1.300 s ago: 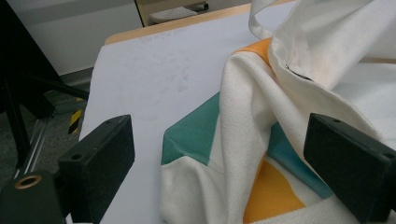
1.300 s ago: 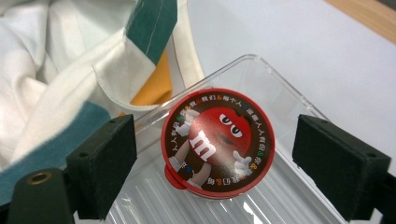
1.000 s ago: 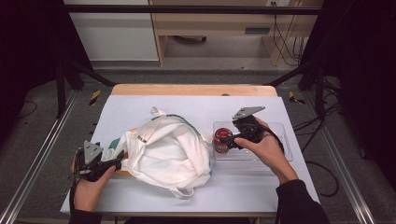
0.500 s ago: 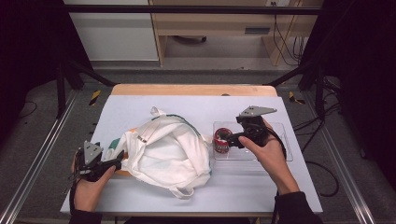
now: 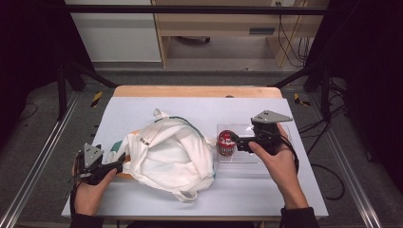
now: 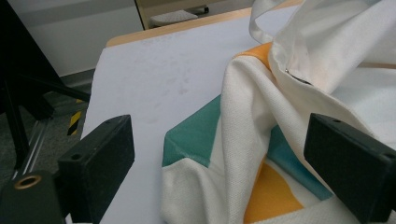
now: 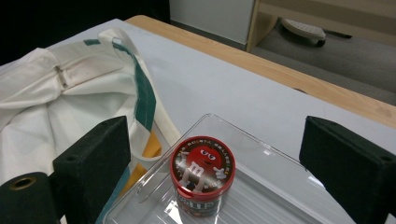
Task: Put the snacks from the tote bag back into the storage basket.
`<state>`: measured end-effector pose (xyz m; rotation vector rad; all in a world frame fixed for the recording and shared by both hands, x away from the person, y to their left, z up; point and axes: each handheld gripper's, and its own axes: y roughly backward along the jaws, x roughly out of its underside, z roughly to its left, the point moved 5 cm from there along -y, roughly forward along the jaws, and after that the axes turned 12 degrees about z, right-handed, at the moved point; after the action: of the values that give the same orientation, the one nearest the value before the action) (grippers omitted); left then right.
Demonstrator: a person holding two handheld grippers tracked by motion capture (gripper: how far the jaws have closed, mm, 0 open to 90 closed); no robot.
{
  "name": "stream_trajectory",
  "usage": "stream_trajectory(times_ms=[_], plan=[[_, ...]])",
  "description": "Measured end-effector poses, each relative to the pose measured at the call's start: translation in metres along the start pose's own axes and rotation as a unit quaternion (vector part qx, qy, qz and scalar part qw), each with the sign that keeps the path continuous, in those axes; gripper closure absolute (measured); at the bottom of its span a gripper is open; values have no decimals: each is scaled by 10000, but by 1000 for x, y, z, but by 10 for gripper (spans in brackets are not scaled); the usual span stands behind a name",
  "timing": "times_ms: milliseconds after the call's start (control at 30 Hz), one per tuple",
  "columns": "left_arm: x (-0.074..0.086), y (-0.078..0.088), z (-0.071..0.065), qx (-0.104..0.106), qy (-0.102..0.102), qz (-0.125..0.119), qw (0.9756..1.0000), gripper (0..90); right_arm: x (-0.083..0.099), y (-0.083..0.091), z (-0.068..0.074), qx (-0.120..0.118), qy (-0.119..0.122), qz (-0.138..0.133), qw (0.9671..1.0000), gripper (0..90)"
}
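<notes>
since a second ago my right tool (image 5: 236, 143) has drawn back a little from the jar (image 5: 226, 143), jaws wide, empty. jar stands upright in the tray (image 5: 252, 164), dead ahead. left tool (image 5: 119, 161) gapes at the bag (image 5: 166, 156).

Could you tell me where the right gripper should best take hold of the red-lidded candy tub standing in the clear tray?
Probably round its straight side wall just under the red lid. The tub stands upright near one end of the clear tray. The right gripper, open, already faces it; come in level above the tray's low rim, one jaw on each side.

red candy tub (image 7: 202, 179), lid (image 7: 202, 165) marked "m"
</notes>
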<state>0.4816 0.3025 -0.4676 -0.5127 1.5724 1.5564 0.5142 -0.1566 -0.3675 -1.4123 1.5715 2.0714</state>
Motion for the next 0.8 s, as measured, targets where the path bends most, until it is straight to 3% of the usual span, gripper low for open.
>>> stream_trajectory(times_ms=[433,800], plan=[[-1,3,4,-16,58,-92,9999,83,11,29,-16,422,-200,-218,9987,65],[0,3,7,-24,92,-98,9999,80,26,45,-28,588,-286,-230,9976,61]])
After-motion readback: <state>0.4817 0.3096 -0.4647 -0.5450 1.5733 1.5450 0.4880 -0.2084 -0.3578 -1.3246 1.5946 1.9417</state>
